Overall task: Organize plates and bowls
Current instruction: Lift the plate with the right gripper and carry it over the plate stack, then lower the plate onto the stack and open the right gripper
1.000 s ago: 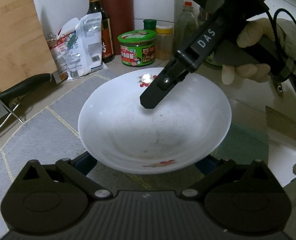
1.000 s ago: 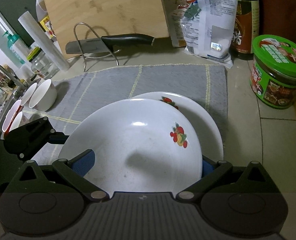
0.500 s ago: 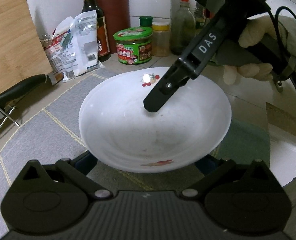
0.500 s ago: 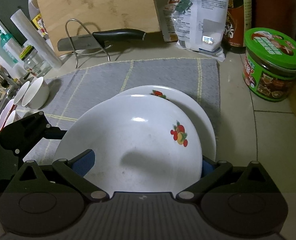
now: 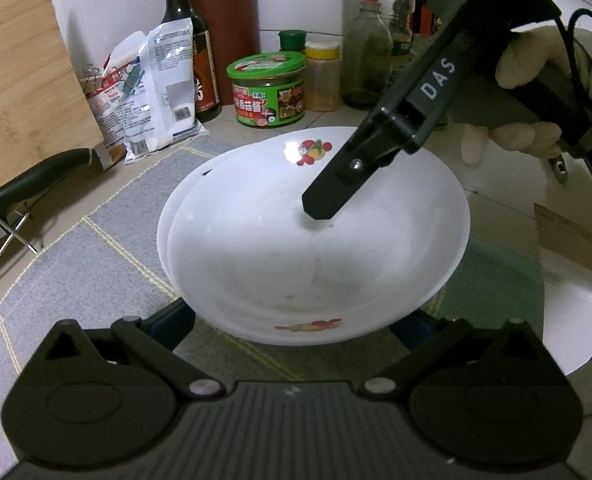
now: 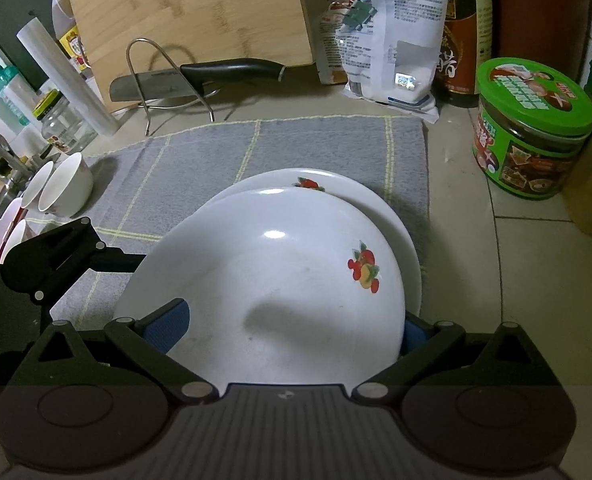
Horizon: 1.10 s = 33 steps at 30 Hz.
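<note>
Plates first: upper plate (image 6: 264, 292) lifted off the grey mat (image 6: 296, 144), tilted, spanning the gap between the fingers of the right gripper (image 6: 288, 328), with the lower plate (image 6: 355, 196) lying on the mat just past the fingertips and partly covered. Seen from the left wrist, one right finger pressed down on the inner face of the upper plate (image 5: 296, 272), its partner hidden below, so clamped on the near rim by the look of it. Left gripper (image 5: 292, 320) reaching under the opposite edge, both blue pads tucked beneath the rim; cannot tell whether pinching or only propping.

Judged about midway: one plate parked, second hovering over it but off-centre, not yet nested. Left to do: lower and square up the pair, then deal with the small bowls (image 6: 66, 184) well to the left of the right fingers, tipped on their sides at the mat's edge.

Round about, beyond the fingertips: knife (image 6: 232, 72) on a wire stand, cutting board (image 6: 192, 8), packets (image 6: 391, 32), green-lidded jar (image 6: 531, 128) off to the right. None of it across the stacking spot; only the two grippers crowding each other over one plate
</note>
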{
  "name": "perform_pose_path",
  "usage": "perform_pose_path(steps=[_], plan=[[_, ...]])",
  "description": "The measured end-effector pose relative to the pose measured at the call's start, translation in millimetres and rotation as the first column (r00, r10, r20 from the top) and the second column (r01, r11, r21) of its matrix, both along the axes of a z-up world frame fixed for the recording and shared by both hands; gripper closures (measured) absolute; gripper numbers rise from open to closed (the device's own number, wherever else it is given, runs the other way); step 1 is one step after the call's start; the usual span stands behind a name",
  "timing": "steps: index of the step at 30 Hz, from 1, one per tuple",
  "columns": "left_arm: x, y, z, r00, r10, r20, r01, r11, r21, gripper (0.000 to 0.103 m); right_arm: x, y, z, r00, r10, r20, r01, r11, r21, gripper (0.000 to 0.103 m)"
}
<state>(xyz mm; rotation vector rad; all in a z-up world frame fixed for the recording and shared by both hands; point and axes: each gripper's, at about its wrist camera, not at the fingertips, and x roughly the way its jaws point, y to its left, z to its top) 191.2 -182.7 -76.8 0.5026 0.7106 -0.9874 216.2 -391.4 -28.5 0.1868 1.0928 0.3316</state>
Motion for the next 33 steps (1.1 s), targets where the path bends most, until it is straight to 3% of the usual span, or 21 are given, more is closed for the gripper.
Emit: perform_pose_path(steps=[20, 33], plan=[[-1, -2, 0, 0.998, -0.036, 0.049, 0.036, 0.999, 0.002, 0.001, -14, 0, 10, 1.000, -0.030, -0.001, 0.030, 0.999, -0.040, 0.000], [-4, 5, 6, 0.998, 0.002, 0.067, -0.001, 1.000, -0.019, 0.001, -23, 4, 10, 0.999, -0.049, 0.001, 0.049, 0.992, -0.112, 0.000]])
